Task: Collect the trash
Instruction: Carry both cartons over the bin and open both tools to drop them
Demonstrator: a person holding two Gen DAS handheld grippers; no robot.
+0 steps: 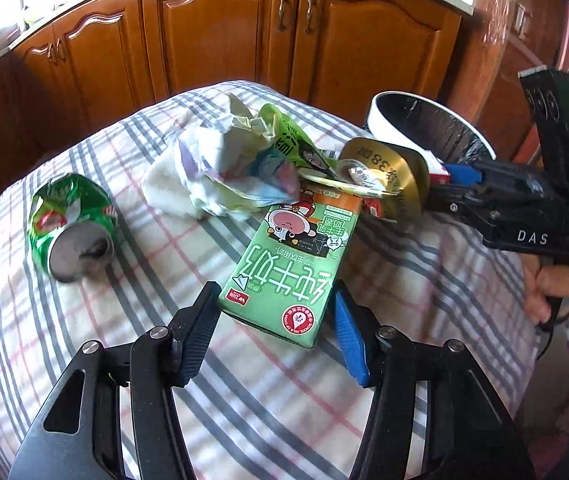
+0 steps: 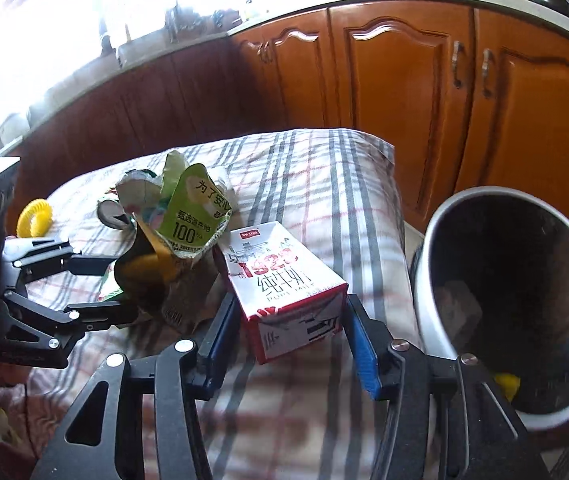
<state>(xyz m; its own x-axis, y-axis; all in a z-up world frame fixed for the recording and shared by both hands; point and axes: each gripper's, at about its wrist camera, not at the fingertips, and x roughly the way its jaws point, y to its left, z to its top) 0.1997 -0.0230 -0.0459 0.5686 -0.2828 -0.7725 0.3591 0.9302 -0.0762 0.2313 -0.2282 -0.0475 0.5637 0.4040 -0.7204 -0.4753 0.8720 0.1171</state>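
A green milk carton (image 1: 290, 262) lies flat on the plaid tablecloth (image 1: 84, 360). My left gripper (image 1: 276, 300) is open, its jaws on either side of the carton's near end, apart from it. A red and white milk carton (image 2: 284, 288) lies between the open jaws of my right gripper (image 2: 288, 316), which also shows in the left wrist view (image 1: 440, 184). A crushed green can (image 1: 70, 226), crumpled paper and wrappers (image 1: 236, 160) and a gold lid (image 1: 384, 176) lie in a pile. A white bin (image 2: 504, 304) with a dark inside stands at the table's right edge.
Wooden cabinets (image 1: 224, 32) run behind the table under a countertop. A yellow ring (image 2: 35, 216) lies at the table's far left in the right wrist view. A yellow item (image 2: 506, 384) sits inside the bin. The person's hand (image 1: 556, 284) holds the right gripper.
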